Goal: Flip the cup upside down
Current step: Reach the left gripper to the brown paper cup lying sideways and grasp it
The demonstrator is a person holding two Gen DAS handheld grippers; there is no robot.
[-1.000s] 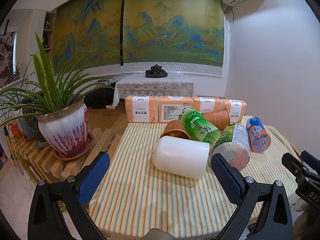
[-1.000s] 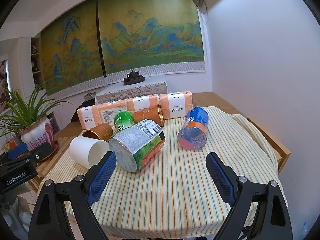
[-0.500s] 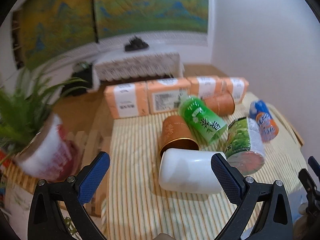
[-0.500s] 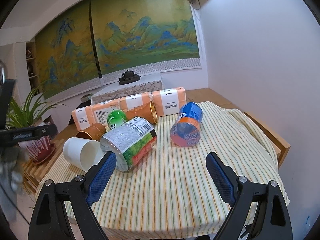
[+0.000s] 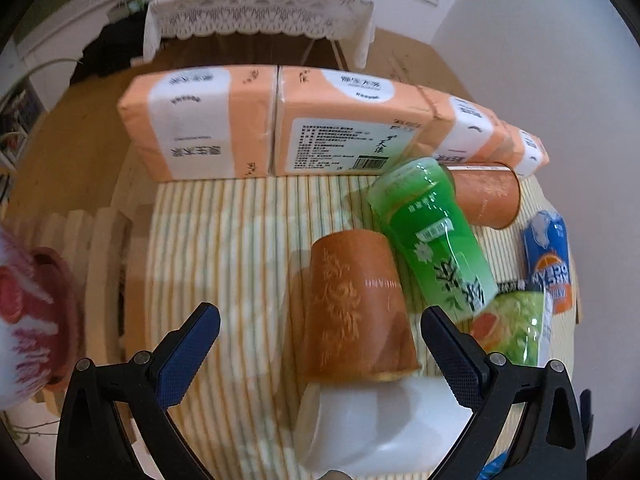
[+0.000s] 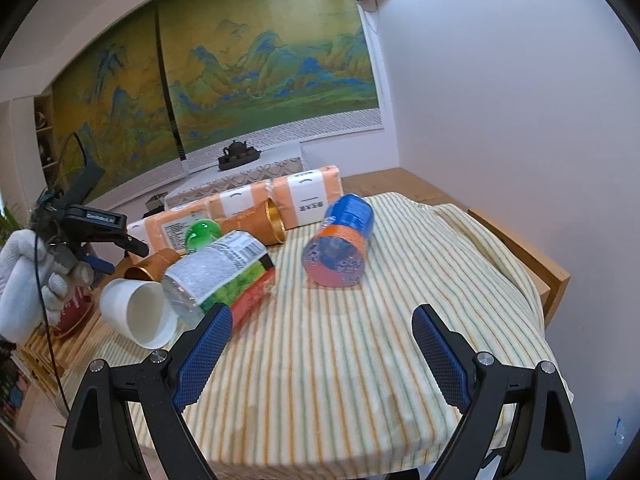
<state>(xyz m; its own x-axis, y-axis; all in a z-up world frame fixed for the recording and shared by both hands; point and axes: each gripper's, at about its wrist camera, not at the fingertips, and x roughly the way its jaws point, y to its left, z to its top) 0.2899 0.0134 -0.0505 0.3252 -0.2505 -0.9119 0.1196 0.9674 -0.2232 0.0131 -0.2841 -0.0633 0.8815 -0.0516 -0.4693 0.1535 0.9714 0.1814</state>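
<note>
Left wrist view has my left gripper wide and empty above the cup lying on its side at 6 o'clock, right gripper wide too; I'm approaching, next I'd lower and clamp it

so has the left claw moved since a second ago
Yes. The left claw has come forward and tipped down over the white cup; the tissue packs now loom close, and the wall painting has left the view.
</note>
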